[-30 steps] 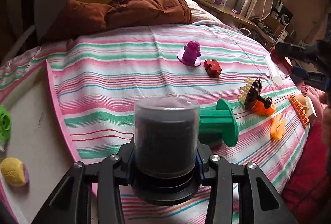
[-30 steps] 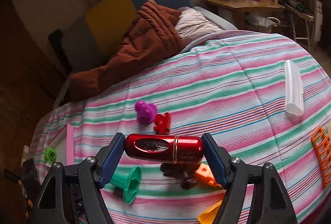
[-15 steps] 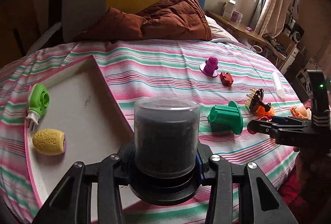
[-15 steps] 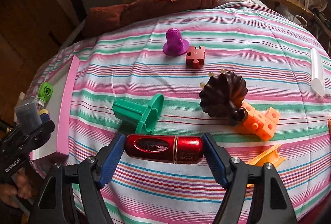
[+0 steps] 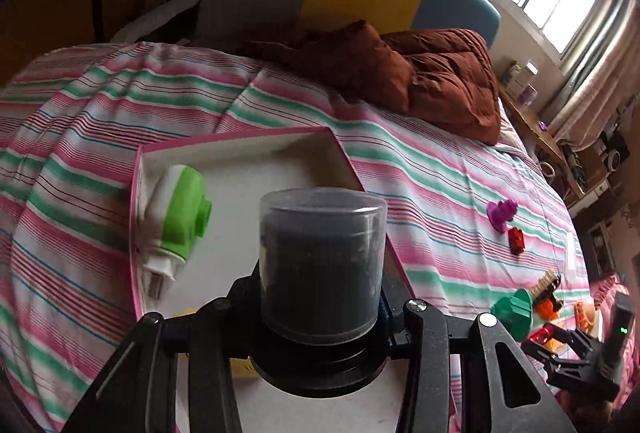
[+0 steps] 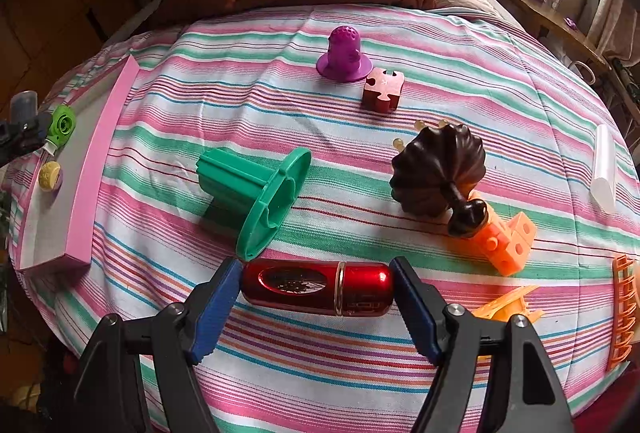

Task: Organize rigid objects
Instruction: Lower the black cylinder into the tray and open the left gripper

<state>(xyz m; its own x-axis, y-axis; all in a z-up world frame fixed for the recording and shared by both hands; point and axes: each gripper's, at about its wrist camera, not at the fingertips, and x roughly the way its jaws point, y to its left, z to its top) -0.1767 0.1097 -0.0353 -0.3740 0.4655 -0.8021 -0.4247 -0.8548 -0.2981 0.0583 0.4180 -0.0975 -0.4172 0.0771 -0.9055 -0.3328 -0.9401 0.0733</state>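
Dark jar (image 5: pixel 322 261): upright, clamped between the jaws of the left gripper (image 5: pixel 320 317), above the tray.
Tray (image 5: pixel 256 149): white with a pink rim, on the striped bed (image 6: pixel 460 45); a green plug-in device (image 5: pixel 182 211) lies inside.
Red capsule (image 6: pixel 318 291): held crosswise, end to end, by the right gripper (image 6: pixel 316 307), just above the bedcover.
Green spool (image 6: pixel 256 193): on its side, just beyond the capsule.
Loose on the bed: purple cone (image 6: pixel 344 53), red puzzle block (image 6: pixel 382 89), brown shell-shaped piece (image 6: pixel 440 169) touching an orange block (image 6: pixel 504 239).
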